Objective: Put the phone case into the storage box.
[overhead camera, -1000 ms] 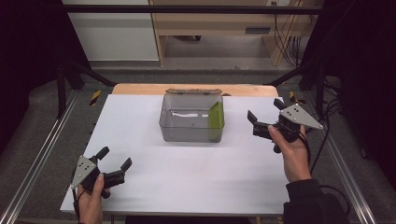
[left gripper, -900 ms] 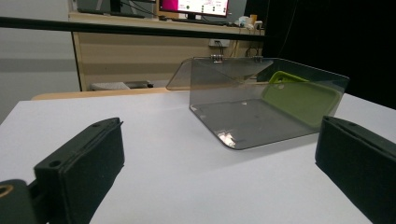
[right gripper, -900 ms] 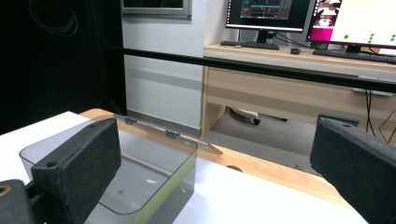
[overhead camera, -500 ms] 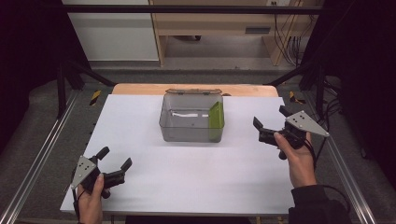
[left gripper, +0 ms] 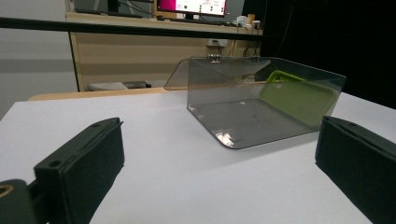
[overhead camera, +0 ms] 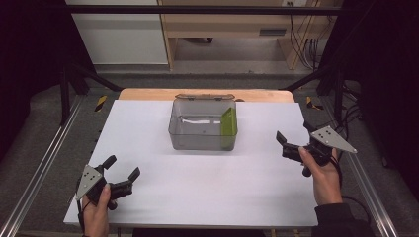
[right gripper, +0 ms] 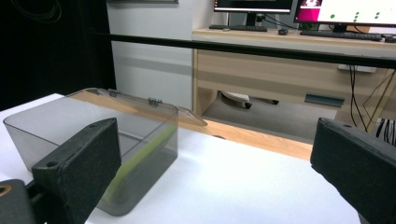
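A: Where does the work stand, judging from the high view?

B: The clear box (overhead camera: 203, 126) sits in the upper middle of the frame on the white table (overhead camera: 207, 192), its lid (overhead camera: 204, 97) thrown open toward the far edge. A green phone case (overhead camera: 228, 122) leans on edge against the box's right-hand wall, and something pale lies flat on the floor of the box; what it is cannot be told.

A: And the grippers?

B: The left gripper (overhead camera: 121, 174) is low at the lower left of the frame, the right gripper (overhead camera: 285, 143) at the right edge, level with the box front. Both have their jaws spread wide with nothing between them, and both are well apart from the box.

A: So which should go for the case?

B: Probably the right one, being nearer. The right gripper view shows the green phone case (right gripper: 140, 158) as a thin slanted strip inside the near wall, so the jaws would best come down over the rim from above, one pad on each flat face, and clear of the wall.

A: Any risk?

B: The box looks light; the left gripper, which faces the clear box (left gripper: 261, 100) squarely, could steady it so it doesn't slide
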{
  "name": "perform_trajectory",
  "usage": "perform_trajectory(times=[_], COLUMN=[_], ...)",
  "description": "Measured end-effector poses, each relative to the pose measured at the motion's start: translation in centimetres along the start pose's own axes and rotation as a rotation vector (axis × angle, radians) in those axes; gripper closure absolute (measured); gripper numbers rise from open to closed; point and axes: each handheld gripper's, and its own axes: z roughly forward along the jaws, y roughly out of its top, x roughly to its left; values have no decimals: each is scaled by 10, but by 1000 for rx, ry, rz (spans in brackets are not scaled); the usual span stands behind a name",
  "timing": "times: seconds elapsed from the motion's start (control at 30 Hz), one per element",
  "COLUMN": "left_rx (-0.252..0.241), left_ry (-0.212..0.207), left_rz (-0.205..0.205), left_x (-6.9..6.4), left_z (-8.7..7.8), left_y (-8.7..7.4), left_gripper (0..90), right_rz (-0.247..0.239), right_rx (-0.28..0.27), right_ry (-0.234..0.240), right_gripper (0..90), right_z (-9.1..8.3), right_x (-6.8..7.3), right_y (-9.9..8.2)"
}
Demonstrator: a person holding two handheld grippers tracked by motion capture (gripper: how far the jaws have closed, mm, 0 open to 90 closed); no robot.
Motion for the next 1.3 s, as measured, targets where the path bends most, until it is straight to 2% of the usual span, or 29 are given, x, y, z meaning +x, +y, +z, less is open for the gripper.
perform_trajectory(times=[0.13,0.3,0.77,1.0,1.3], left_rx=[-1,-3,-12,-12,-23], left_ry=[-11,-5,-29,-27,-48], left_rz=[0,-1,-23,-15,-17], left_x=[-1,0,-1,-1,-3], left_z=[0,0,1,0,0], left_y=[0,0,-1,0,0], left_gripper=[12,12,12,12,12], right_rz=[5,15,22,27,15], right_rx=[9,22,40,37,39], right_ry=[-6,-11,2,8,36], right_gripper=[22,22,27,27,27], right_z=[-4,-8,-18,-24,-26], right_x=[-3,-6,-7,-6,0], right_y=[-6,-16,-43,-56,-68])
